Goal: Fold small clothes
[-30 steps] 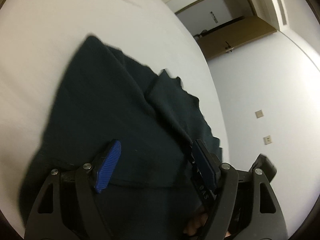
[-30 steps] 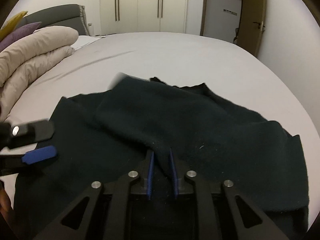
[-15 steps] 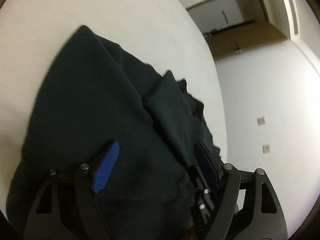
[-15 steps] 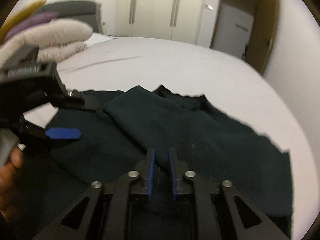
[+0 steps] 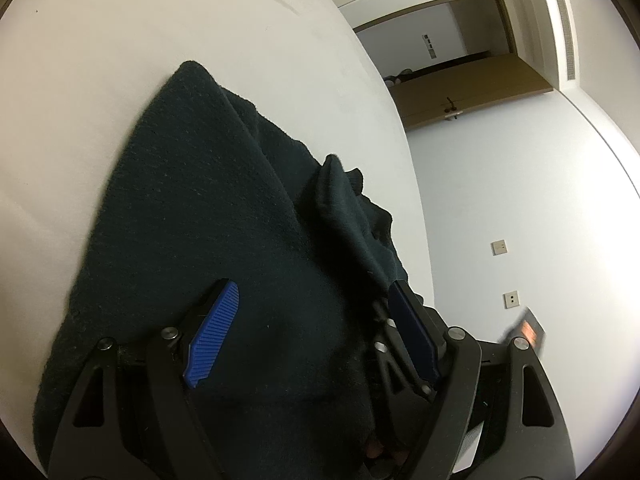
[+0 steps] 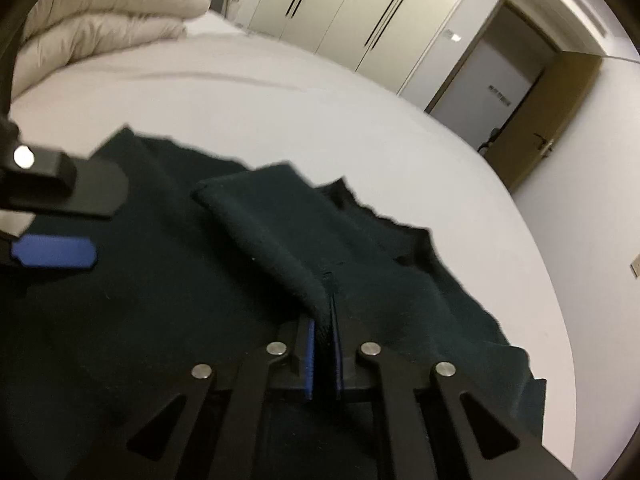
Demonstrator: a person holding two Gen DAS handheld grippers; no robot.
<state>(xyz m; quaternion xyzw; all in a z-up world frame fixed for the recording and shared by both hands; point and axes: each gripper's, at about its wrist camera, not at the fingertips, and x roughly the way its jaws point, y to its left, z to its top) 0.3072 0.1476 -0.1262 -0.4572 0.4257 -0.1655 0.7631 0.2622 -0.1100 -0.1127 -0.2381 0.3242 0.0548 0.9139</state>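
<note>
- Dark green knitted garment (image 6: 200, 320), soft and limp, lies spread on white bed (image 6: 320, 112).
- Right claw (image 6: 323, 354) just closed, pinching a raised fold; likely sags, so grip hems.
- Left claw (image 5: 316, 320) wide, empty, over the cloth.

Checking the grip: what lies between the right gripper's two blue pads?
A pinched fold of the dark garment lies between the right gripper pads, seen in the right wrist view.
</note>
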